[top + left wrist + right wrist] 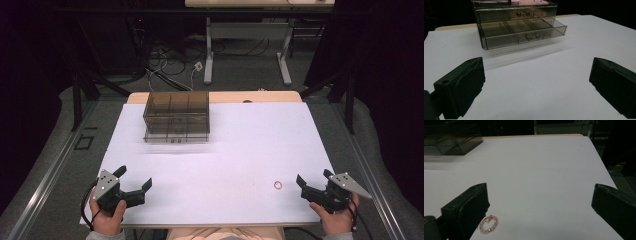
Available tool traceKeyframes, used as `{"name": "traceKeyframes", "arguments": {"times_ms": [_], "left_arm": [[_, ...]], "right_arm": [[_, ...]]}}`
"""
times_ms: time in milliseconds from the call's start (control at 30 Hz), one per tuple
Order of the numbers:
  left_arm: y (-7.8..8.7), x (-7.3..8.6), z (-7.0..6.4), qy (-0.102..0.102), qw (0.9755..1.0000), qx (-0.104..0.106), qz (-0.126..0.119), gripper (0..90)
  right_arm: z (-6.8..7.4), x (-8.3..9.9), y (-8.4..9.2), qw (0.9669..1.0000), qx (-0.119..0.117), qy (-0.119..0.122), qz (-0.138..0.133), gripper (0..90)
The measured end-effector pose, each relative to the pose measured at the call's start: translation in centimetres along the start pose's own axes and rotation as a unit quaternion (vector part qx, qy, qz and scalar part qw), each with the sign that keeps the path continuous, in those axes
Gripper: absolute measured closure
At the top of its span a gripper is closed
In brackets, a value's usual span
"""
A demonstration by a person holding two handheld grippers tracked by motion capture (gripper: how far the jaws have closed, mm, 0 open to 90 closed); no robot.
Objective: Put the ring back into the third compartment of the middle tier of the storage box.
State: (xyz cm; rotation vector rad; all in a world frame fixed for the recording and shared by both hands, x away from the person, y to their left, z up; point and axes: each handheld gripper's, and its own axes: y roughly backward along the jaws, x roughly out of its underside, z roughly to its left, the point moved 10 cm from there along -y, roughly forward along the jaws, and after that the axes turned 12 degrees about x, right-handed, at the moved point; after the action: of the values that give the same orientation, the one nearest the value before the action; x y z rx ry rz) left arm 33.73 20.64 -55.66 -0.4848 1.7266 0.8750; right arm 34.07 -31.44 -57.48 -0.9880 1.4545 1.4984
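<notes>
Both my tools, left tool (134,185) and right tool (313,182), gape wide and empty. Bead ring (488,224) lies on the tabletop (235,145) just beside my right tool; looks light, slippery, so I'd pinch across its rim.

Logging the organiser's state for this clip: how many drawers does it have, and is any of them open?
2. The upper drawer of the smoky clear organiser is shut; the lower drawer is pulled out toward the person, its compartments looking empty.
</notes>
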Motion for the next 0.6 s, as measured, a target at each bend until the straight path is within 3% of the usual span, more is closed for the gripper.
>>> {"name": "traceKeyframes", "arguments": {"times_ms": [167,267,467,600], "left_arm": [[0.0,0.1,0.1,0.006,1.0000,-0.005,-0.001,0.6],[0.0,0.1,0.1,0.003,1.0000,-0.006,0.001,0.6],[0.0,0.1,0.2,0.004,1.0000,-0.009,0.002,0.6],[0.1,0.0,0.2,0.005,0.9999,-0.010,-0.001,0.6]], "right_arm": [[0.2,0.0,-0.3,0.9999,-0.001,0.013,-0.004,6.2],[0.4,0.0,-0.2,0.9995,0.000,0.033,0.001,14.7],[0.8,-0.2,-0.4,0.9994,-0.007,0.032,-0.008,15.5],[1.1,-0.3,-0.6,0.9989,-0.008,0.046,-0.005,18.0]]}}
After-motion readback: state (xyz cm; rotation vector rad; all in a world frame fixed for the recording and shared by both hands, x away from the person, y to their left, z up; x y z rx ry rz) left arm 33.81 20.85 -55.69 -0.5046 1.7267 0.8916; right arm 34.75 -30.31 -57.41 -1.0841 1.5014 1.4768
